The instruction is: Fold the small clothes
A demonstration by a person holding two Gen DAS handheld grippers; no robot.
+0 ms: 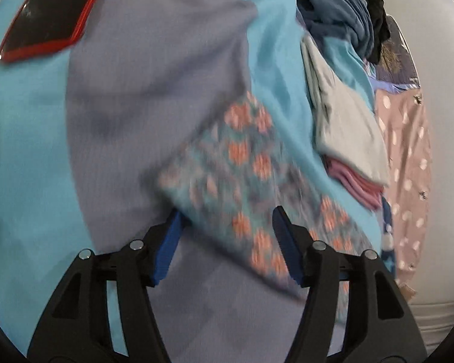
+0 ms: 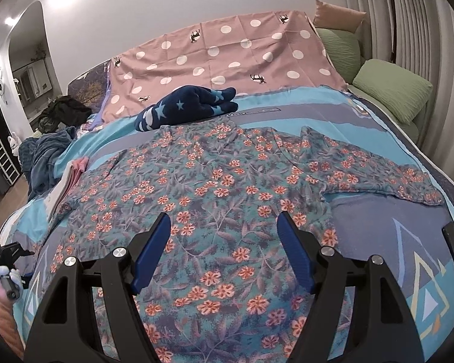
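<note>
We see a bed [image 2: 408,163] carrying a spread floral shirt [image 2: 227,187], a star-patterned navy bundle [image 2: 184,109] and a polka-dot sheet [image 2: 227,51].

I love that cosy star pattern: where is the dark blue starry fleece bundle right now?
In the right wrist view, the dark blue starry fleece bundle lies on the bed beyond the spread-out floral shirt, just in front of the pink polka-dot sheet.

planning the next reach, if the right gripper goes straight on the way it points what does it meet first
Most likely the floral shirt, spread flat on the bed right between the open jaws of the right gripper. How far above it the gripper sits is unclear.
</note>
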